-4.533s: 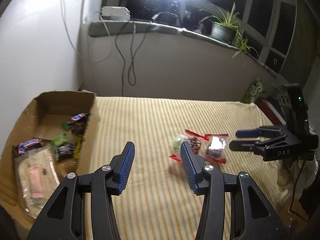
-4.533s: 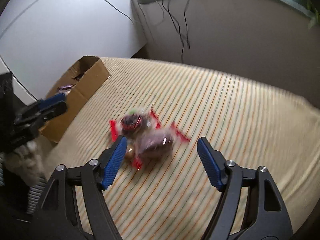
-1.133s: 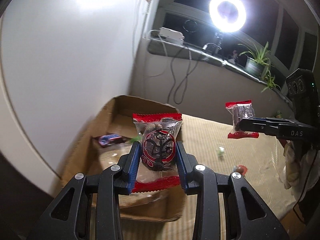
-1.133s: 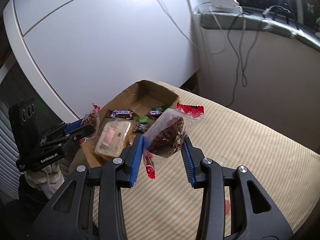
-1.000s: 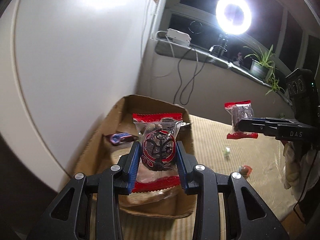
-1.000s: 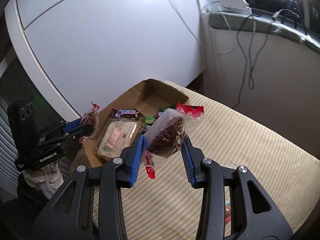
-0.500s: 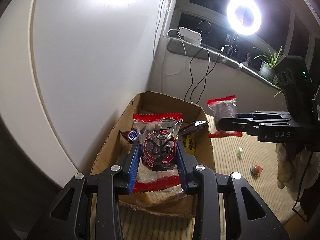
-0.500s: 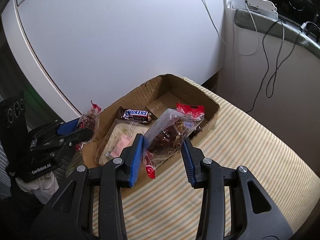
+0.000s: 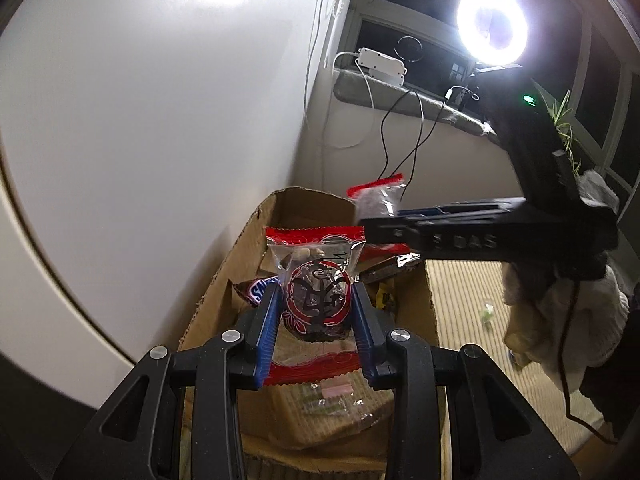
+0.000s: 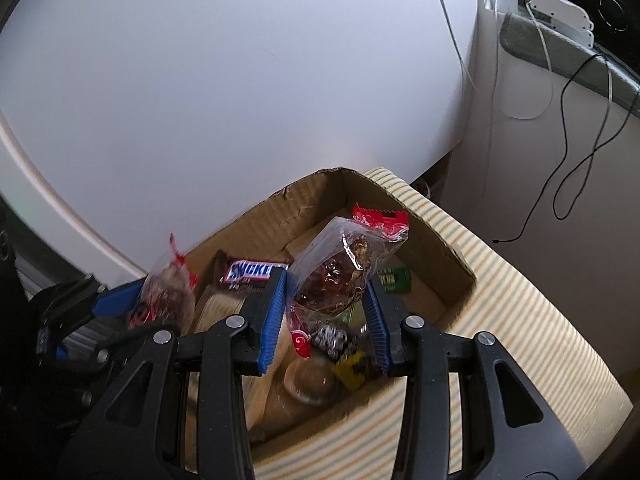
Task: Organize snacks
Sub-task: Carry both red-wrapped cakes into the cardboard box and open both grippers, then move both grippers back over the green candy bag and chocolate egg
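Observation:
My left gripper point(image 9: 316, 316) is shut on a clear red-edged snack packet point(image 9: 316, 280) with a dark round cake, held above the near end of the cardboard box point(image 9: 236, 256). My right gripper point(image 10: 326, 300) is shut on a similar clear red-edged packet point(image 10: 340, 272) with a dark cake, held over the middle of the box point(image 10: 296, 204). The right gripper also shows in the left wrist view point(image 9: 384, 220), over the box's far end. The left gripper shows in the right wrist view point(image 10: 160, 292).
The box holds a Snickers bar point(image 10: 252, 272), a flat wrapped sandwich pack point(image 9: 324, 404), green point(image 10: 394, 278) and yellow point(image 10: 356, 368) wrappers and other small snacks. It lies on a striped cover point(image 10: 520, 320) against a white wall. Small candies point(image 9: 486, 312) lie on the cover. Cables hang from the sill.
Both grippers have carried their packets from the striped cover to above the box. In the last half second the right gripper moved further over the box.

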Demonstrator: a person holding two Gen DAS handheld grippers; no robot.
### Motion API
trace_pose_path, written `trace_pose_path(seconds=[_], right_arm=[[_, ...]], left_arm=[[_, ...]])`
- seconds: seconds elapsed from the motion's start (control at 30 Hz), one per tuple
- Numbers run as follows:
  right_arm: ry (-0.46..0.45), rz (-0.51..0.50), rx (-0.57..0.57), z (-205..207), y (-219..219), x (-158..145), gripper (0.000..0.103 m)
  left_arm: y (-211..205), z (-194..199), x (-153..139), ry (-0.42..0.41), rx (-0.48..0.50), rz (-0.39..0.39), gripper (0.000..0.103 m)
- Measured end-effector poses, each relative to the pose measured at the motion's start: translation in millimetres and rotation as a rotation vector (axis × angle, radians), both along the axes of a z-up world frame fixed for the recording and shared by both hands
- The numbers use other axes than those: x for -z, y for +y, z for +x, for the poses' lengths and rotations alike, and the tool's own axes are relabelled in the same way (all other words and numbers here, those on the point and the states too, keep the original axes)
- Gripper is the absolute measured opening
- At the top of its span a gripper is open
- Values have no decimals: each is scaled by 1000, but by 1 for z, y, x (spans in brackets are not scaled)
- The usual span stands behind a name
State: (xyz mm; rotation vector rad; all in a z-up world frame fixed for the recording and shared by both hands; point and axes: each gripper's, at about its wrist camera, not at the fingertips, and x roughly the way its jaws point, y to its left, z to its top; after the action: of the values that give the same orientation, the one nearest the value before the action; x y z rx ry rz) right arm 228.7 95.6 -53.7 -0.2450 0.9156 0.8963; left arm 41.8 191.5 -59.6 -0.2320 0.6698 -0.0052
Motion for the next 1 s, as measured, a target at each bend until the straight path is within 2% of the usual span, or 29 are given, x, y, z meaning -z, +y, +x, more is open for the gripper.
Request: trace_pose_path(seconds=[0.27, 0.53, 0.57, 0.6, 0.67, 0.87, 1.0], right_arm=[[18, -19, -2, 22, 25, 12, 41], [17, -26, 10, 31, 31, 16, 44], [16, -25, 11, 31, 31, 16, 48], [12, -23, 12, 30, 30, 13, 53], [-4, -17, 18, 29, 28, 9, 69], [-41, -12, 31, 22, 20, 0, 79], [-67, -23, 32, 14, 14, -5, 80]], left_arm=[[1, 9, 3, 16, 2, 2, 33], [-1, 11, 2, 22, 7, 23, 34], [-1, 11, 2, 21, 5, 26, 35], [-1, 11, 1, 22, 1, 30, 40], [-1, 9, 0, 15, -3, 31, 45], [-1, 6, -3, 9, -8, 33, 46], [-3, 3, -5, 3, -7, 33, 46]])
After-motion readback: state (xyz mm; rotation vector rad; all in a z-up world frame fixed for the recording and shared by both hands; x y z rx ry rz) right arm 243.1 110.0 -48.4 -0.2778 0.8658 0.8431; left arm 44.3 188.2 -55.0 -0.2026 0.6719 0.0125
